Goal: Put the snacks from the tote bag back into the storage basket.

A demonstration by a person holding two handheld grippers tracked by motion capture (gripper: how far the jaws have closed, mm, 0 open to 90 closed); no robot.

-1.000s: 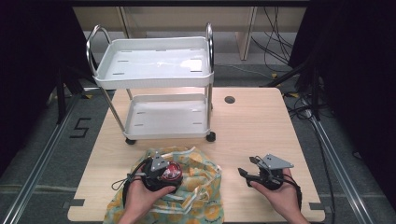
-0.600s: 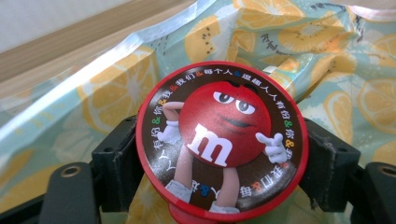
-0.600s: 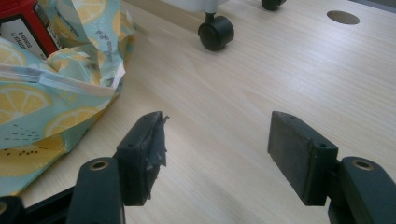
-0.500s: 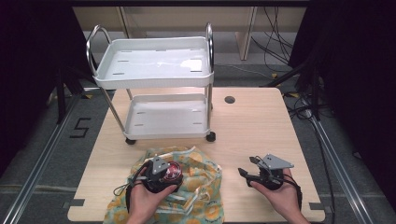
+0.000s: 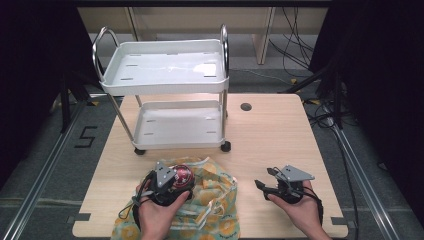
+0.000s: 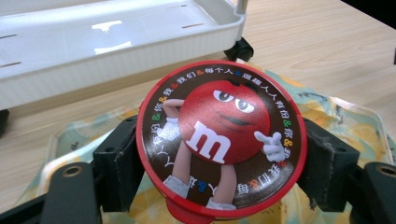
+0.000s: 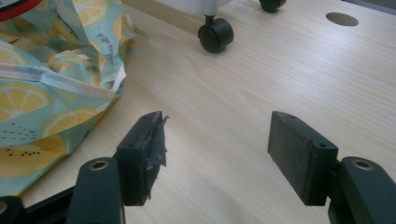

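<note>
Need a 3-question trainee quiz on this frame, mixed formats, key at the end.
1. True or false: the right claw grips the lemon-print bag.
2. What does the left claw hold? A) a cart wheel B) a round red M&M's tin C) a cable
3. Fill in: the white two-tier cart stands on the wooden ____.

Key: 1 false, its jaws are open over bare wood; 2 B; 3 table.
</note>
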